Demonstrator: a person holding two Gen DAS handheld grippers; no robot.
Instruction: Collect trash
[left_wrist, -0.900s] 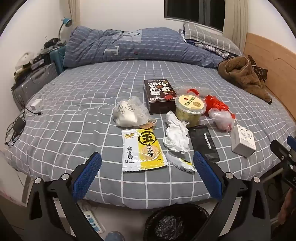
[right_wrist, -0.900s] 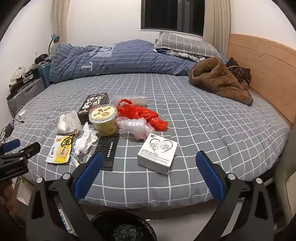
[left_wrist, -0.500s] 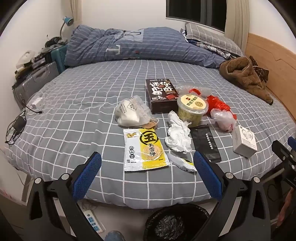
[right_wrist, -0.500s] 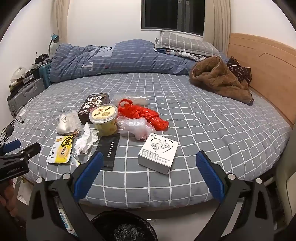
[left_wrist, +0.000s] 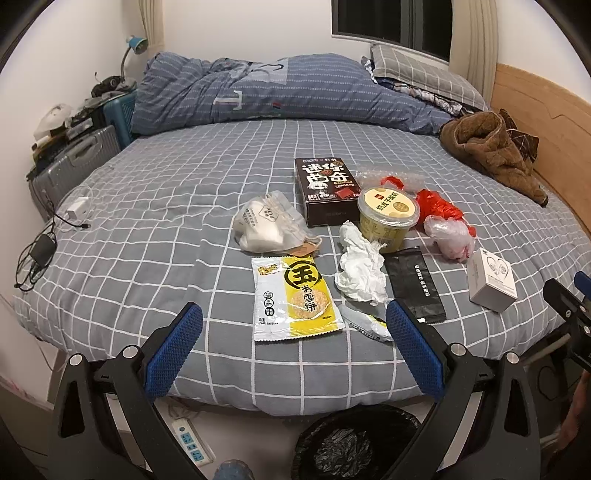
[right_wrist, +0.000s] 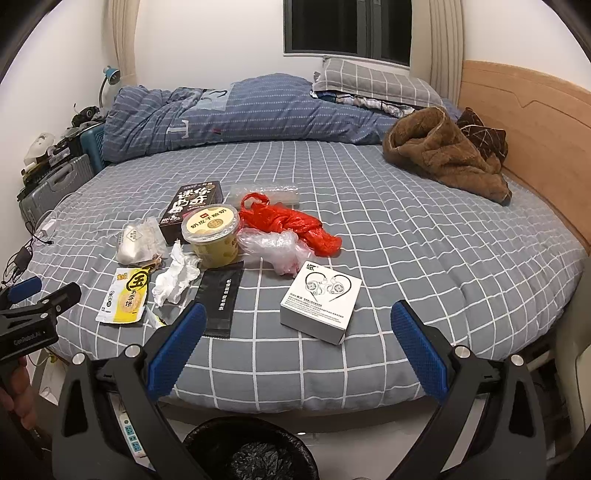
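Both claws spread wide, empty: left gripper (left_wrist: 293, 345) hovered just short of yellow snack packet (left_wrist: 293, 297), long axis running away from claw; right gripper (right_wrist: 297, 347) faced white box (right_wrist: 320, 301). Lay near bed (left_wrist: 147, 229) edge, bin (left_wrist: 354, 443) below.

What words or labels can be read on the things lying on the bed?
"迷你曲奇": dark box.
"奶皮子酸奶": lid of the yellow tub.
"王" in a ring, "米雪饼" below, first character uncertain: yellow snack packet.
"GenRobot.AI": left gripper body, seen from the right wrist.
Too small to read: black sachet, white earphone box, clear bag.
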